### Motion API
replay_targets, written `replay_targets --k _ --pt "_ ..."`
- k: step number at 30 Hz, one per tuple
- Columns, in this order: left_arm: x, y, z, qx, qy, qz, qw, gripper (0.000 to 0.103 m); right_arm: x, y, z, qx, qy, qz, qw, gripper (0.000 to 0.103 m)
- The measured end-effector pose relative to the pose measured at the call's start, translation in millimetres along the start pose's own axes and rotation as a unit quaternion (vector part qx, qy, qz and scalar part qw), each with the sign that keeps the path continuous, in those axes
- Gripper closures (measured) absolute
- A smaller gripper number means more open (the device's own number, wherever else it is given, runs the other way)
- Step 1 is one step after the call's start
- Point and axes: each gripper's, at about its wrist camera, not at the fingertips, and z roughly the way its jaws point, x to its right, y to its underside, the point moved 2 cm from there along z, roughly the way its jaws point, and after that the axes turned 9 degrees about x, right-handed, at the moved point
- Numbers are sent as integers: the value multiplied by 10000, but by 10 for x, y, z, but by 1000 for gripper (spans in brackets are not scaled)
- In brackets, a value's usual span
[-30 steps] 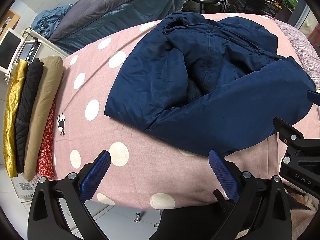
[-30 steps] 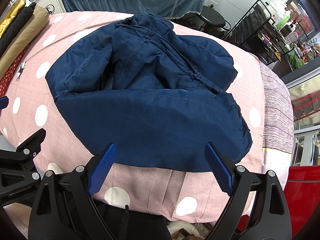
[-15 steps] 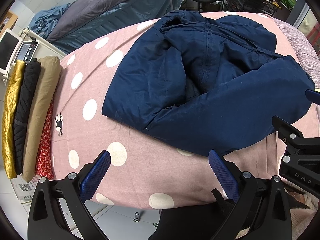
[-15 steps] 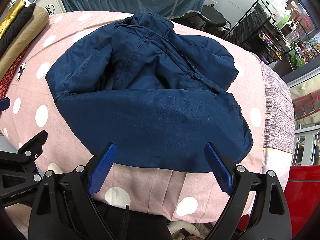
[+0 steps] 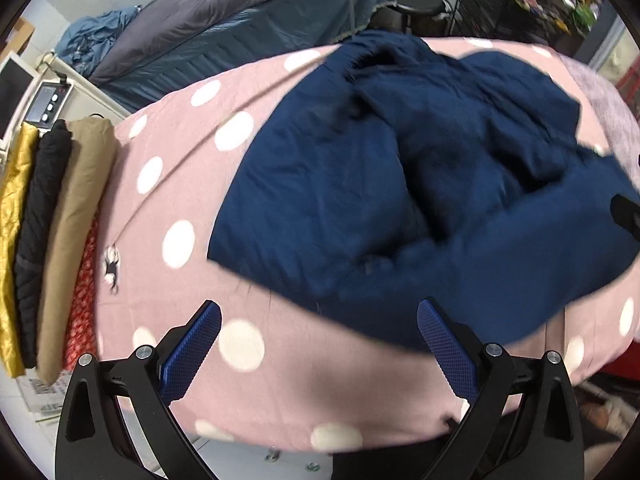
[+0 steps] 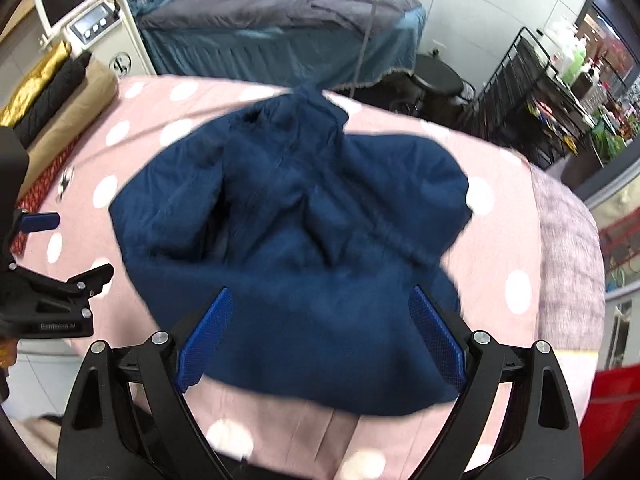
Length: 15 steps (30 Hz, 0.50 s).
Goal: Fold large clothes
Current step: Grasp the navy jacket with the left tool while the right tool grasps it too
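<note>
From the left wrist, the left tongs (image 5: 318,338) stand wide open and empty above the pink dotted bed (image 5: 168,168), the navy jacket (image 5: 400,200) spread just beyond them. From the right wrist, the right tongs (image 6: 320,330) gape, empty, over the jacket's (image 6: 296,240) near hem.

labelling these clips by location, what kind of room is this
Probably a small beauty or massage parlour, used here for folding: a draped treatment bed, a wheeled machine with a screen, and a rack of bottles behind the polka-dot table.
</note>
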Motion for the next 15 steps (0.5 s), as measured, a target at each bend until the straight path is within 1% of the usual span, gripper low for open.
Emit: replay_targets --k 1,3,4,6,8,10,12,13,14,15 --pt "-23 -103 81 -20 159 -81 9998 7 38 -69 52 4 -85 33 10000 14" --pt "-8 -295 250 -113 313 -117 9994 7 92 -256 267 -111 -395 78 9991 14" --pt "19 -366 315 -121 340 -49 9993 7 100 -325 345 -131 -488 50 9987 14" --pt "146 -545 505 -84 408 250 9988 7 73 -493 541 -110 -631 -113 9979 14" --pt "232 -665 709 -142 388 478 9980 9 -14 -643 823 -229 -758 -411 9960 14" --pt "320 -753 965 -328 412 696 9962 15 -132 -753 1171 -430 -964 -743 9916 14" --pt "389 -786 1209 -563 378 931 9933 18 -222 -778 1505 -710 -891 -954 9889 14" --pt "414 -783 1295 -667 362 1012 9920 20 -242 -764 1641 -858 -934 -997 9869 14" --pt "443 -769 1397 -800 398 1075 9902 24 -269 -748 1771 -987 -1006 -1034 9846 14" --pt "471 -747 1483 -912 454 1113 9886 26 -281 -724 1873 -1050 -1079 -1045 9831 15"
